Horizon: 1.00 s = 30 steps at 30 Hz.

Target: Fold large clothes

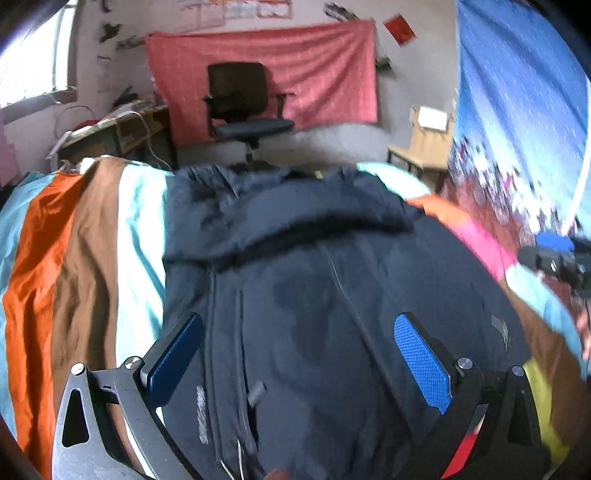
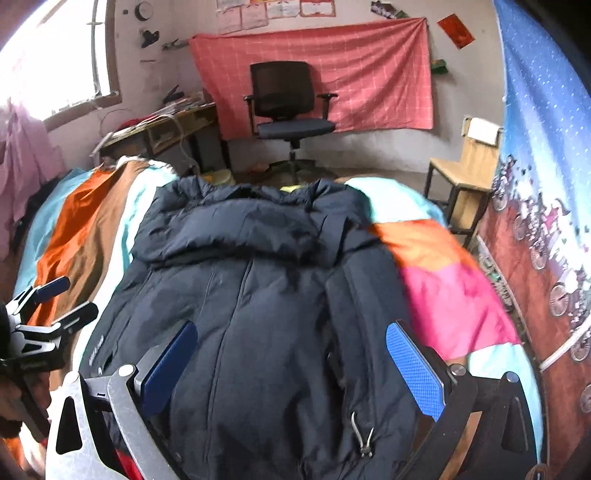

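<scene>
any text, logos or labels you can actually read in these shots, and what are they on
None can be read.
Jacket: pale lettering along its left edge, too small and blurred.
Jacket, left wrist view: a grey mark and a whitish print, both blurred.
Wall papers: too small.
Red paper: no legible characters.

This is a lived-in bedroom in a home. A bed with a striped quilt (image 2: 92, 221) of orange, brown and pale blue fills the foreground, and beyond it stand a black office chair (image 2: 291, 107), a cluttered desk (image 2: 162, 129) under a bright window (image 2: 55, 55) and a small wooden chair (image 2: 469, 166). A pink cloth (image 2: 369, 74) and paper sheets (image 2: 277, 9) hang on the plaster wall.
</scene>
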### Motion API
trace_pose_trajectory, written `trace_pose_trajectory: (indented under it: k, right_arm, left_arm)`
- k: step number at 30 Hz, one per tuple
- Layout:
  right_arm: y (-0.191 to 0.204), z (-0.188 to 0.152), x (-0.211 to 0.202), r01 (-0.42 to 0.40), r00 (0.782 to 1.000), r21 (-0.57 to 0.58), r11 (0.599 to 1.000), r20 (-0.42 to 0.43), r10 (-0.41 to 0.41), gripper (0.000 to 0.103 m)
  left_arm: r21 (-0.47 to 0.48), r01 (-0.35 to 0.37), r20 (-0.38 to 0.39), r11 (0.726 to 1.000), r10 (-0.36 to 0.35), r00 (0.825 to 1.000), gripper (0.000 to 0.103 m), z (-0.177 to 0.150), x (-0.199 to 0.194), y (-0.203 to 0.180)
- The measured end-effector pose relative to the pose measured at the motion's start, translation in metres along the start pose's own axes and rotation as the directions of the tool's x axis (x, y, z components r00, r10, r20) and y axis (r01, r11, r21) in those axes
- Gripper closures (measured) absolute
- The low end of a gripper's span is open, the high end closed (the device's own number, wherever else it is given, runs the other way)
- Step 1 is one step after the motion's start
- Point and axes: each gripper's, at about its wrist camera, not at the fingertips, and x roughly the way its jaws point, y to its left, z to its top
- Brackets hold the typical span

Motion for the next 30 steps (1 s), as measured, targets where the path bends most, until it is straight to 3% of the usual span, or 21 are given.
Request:
trace_pose_trajectory:
  k: [3, 9, 18, 22, 30]
  right_arm:
    - [-0.005, -0.024, 0.01, -0.033, 0.999, -0.023, 0.999, -0.038, 0.032, 0.0]
    - [-0.005, -0.07, 0.023, -0.072, 0.993, -0.157, 0.985, -0.104, 0.056, 0.0]
    - [-0.021, -0.131, 0.036, -0.133, 0.976, -0.378, 0.916, -0.21, 0.056, 0.0]
    - [-0.031, -0.144, 0.042, -0.131, 0.976, -0.437, 0.89, -0.216, 0.038, 0.0]
    - [-0.04, -0.163, 0.043, -0.115, 0.981, -0.54, 0.834, -0.192, 0.011, 0.0]
  left_arm:
    - [0.041, -0.033, -0.048, 0.999, 0.035, 0.998, 0.002, -0.023, 0.008, -0.011]
    - [0.026, -0.042, -0.069, 0.999, 0.044, 0.997, 0.002, -0.058, 0.01, -0.022]
    - [0.092, -0.048, -0.128, 0.995, 0.06, 0.99, 0.002, -0.106, 0.011, -0.034]
    - [0.134, -0.098, -0.156, 0.986, 0.119, 0.981, 0.002, -0.126, 0.004, -0.039]
    - [0.269, -0.116, -0.177, 0.956, 0.167, 0.97, 0.002, -0.159, 0.006, -0.05]
